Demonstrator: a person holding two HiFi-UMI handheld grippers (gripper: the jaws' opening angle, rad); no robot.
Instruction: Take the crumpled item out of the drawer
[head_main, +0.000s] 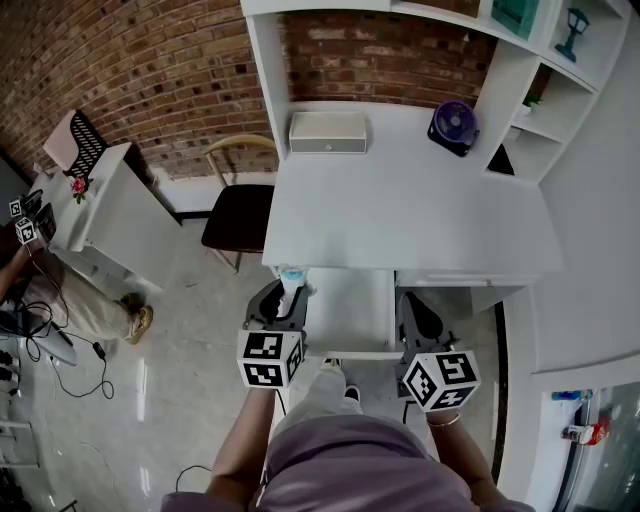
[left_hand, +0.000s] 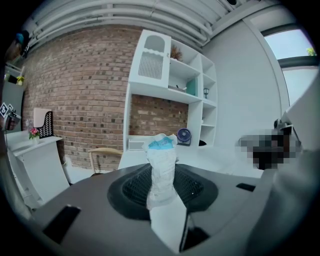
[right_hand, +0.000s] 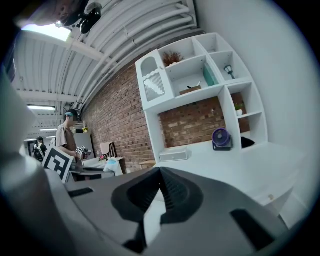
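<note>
Left claw (head_main: 286, 300) clamped on the crumpled white-and-blue item (head_main: 292, 277), held upright just left of the open drawer (head_main: 350, 322). Right claw (head_main: 415, 305) closed, empty, beside the drawer's right edge. Beyond: white counter (head_main: 400, 205), purple fan (head_main: 453, 127) at the back.

A white desk (head_main: 400, 210) meets a brick wall (head_main: 150, 70).

White desk (head_main: 400, 215), flat top, set against a brick wall. Back edge, left of centre: one low white box (head_main: 328, 132). Back right: one purple fan (head_main: 453, 127), upright, well apart from the box. Under the front edge: one drawer (head_main: 350, 310), pulled open.
</note>
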